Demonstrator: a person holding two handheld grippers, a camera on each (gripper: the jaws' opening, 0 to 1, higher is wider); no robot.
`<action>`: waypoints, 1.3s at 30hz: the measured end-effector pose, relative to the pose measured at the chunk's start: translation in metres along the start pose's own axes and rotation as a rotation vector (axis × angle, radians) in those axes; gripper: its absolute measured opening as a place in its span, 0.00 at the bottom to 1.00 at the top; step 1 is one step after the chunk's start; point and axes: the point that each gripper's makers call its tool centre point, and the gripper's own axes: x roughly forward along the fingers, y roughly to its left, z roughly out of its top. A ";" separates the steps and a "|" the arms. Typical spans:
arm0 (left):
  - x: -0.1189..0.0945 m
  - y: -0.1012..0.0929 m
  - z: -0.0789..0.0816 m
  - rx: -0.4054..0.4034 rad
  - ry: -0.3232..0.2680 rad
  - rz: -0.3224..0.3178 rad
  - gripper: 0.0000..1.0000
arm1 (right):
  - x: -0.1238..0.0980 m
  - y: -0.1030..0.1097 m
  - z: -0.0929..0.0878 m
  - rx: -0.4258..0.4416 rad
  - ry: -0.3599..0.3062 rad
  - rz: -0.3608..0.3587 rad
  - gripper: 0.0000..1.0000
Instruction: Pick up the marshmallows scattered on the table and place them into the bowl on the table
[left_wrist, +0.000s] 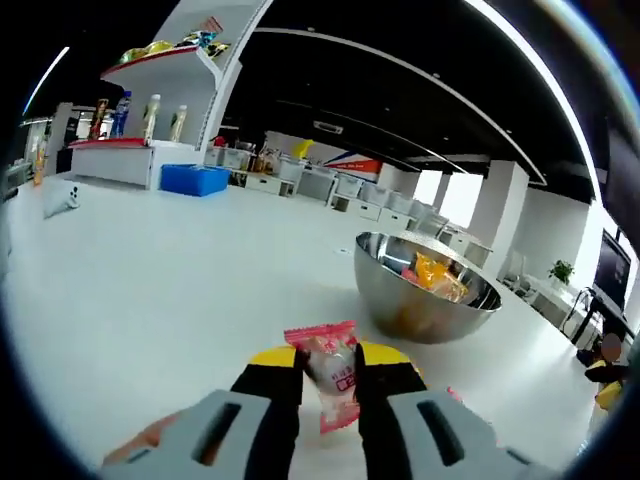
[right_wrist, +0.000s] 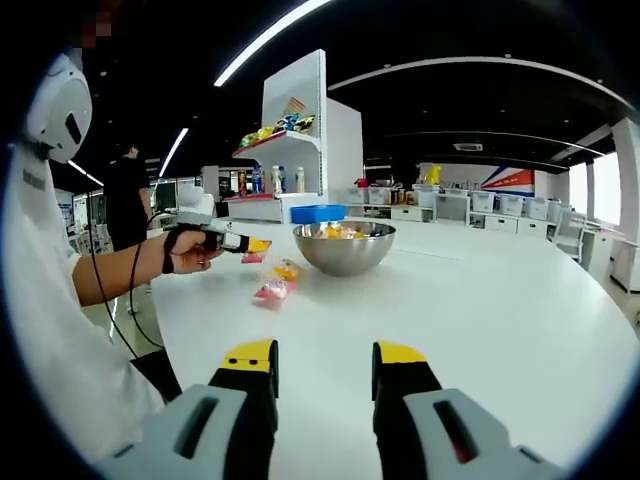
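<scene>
Left gripper view, bottom centre: the left gripper (left_wrist: 330, 375) is seen pinching a pink packet (left_wrist: 332, 372) between its yellow-tipped jaws, the packet standing roughly upright and held above the white table (left_wrist: 150, 300). The packet is taken to be one of the marshmallows. To the right of centre, just beyond the jaws, the steel bowl (left_wrist: 428, 290) is seen with yellow and orange packets already lying inside.

The step in hand is judged to be the carry to the bowl. It would be done well if the packet were brought over the rim to the open middle before the jaws are released, so that it cannot catch the edge and drop outside. A low release would keep it from bouncing out.

In the right gripper view, the right gripper (right_wrist: 325, 375) is shown at bottom centre with its jaws spread and nothing between them. Left of centre, two loose packets (right_wrist: 276, 283) lie on the table before the bowl (right_wrist: 345, 247), near the left gripper (right_wrist: 252, 245); these are judged still to be collected.
</scene>
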 end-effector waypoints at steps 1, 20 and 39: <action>-0.004 -0.001 0.005 -0.001 -0.024 -0.021 0.22 | 0.000 0.001 0.000 -0.002 0.001 0.002 0.37; -0.082 -0.023 0.043 0.237 -0.172 -0.269 0.22 | 0.005 0.004 0.006 -0.023 0.002 0.020 0.37; -0.108 -0.040 0.057 0.290 -0.231 -0.314 0.22 | 0.003 0.007 0.013 -0.024 0.000 0.016 0.37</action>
